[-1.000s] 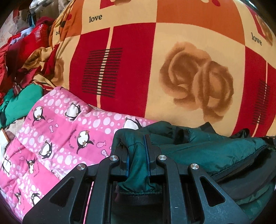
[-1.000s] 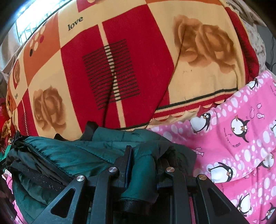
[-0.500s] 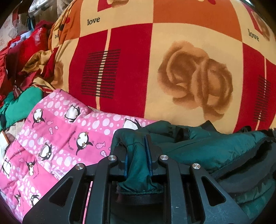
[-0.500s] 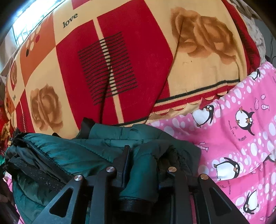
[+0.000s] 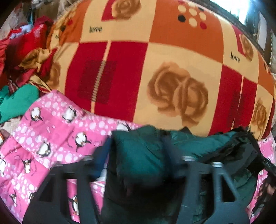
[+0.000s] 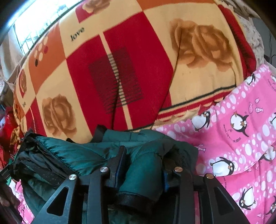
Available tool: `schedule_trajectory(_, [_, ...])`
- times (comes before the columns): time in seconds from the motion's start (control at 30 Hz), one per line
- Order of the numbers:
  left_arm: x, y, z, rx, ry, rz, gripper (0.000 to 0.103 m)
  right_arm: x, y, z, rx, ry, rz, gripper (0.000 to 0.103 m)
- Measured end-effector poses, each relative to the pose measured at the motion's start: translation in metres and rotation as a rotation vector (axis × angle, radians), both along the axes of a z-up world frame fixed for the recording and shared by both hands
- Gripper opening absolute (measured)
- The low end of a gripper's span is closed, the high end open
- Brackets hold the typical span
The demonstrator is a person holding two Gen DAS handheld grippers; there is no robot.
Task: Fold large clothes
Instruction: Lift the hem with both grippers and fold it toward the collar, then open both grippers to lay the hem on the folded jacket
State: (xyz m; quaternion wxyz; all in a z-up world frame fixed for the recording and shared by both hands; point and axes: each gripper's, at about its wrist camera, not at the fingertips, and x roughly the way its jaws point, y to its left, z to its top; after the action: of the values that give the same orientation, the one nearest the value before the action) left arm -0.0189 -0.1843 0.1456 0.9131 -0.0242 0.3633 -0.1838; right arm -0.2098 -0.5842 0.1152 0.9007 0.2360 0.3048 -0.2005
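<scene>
Left wrist view, bottom of frame: left tool [image 5: 136, 155] blurred, its jaws opening and standing wide. A padded fold of the dark green jacket [image 5: 138, 158] sits between them; the pads look clear of the cloth on both sides, so the fold appears released, though blur limits certainty. The jacket is bundled across the lower centre and lower right of the frame, with black lining or trim [image 5: 248, 149] showing at its right end.

Right wrist view, bottom of frame: right tool [image 6: 143, 163] sharp, jaws opening. A cuffed sleeve end of the jacket [image 6: 143, 172] lies between the fingers. The left finger [image 6: 119, 163] sits against the cloth; the right finger [image 6: 165, 172] is partly hidden behind the fold, so contact there cannot be told. The rest of the jacket spreads to lower left, with shiny green shell and black lining. At the far lower left edge a dark shape, possibly a hand, too dim to identify.

Under the jacket in both views: pink penguin-print quilt [image 5: 51, 137], lower left in the left view, right side [image 6: 241, 137] in the right view.

Beyond it: large blanket [image 5: 155, 69] in red, orange and cream squares with brown roses and the word "love", filling the middle and top of both frames [image 6: 120, 69].

Far upper left, left view: heap of red and gold cloth [image 5: 29, 46], with a bright green garment [image 5: 19, 101] below it. Bright window at the upper right corner [image 5: 241, 8].
</scene>
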Motion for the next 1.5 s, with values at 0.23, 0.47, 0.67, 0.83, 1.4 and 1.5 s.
schedule_trajectory(0.23, [-0.011, 0.013, 0.022, -0.037, -0.053, 0.008, 0.08, -0.007, 0.009, 0.021, -0.005, -0.048, 0.03, 0.082])
schedule_trajectory(0.47, [-0.018, 0.005, 0.012, -0.018, -0.043, 0.002, 0.08, -0.013, 0.039, 0.051, -0.029, -0.109, 0.096, 0.083])
schedule_trajectory(0.67, [0.003, -0.032, -0.021, 0.119, 0.047, -0.001, 0.08, 0.034, 0.091, 0.028, -0.096, -0.001, 0.283, 0.083])
schedule_trajectory(0.83, [0.031, -0.049, -0.049, 0.239, 0.107, 0.031, 0.08, 0.089, 0.104, -0.006, -0.148, 0.093, 0.328, 0.083])
schedule_trajectory(1.4, [0.04, -0.043, -0.042, 0.184, 0.08, 0.045, 0.081, 0.109, 0.074, -0.02, -0.021, 0.101, 0.28, 0.083])
schedule_trajectory(1.5, [0.041, -0.049, -0.035, 0.174, 0.081, 0.023, 0.081, 0.099, 0.06, -0.007, -0.068, 0.105, 0.235, 0.083])
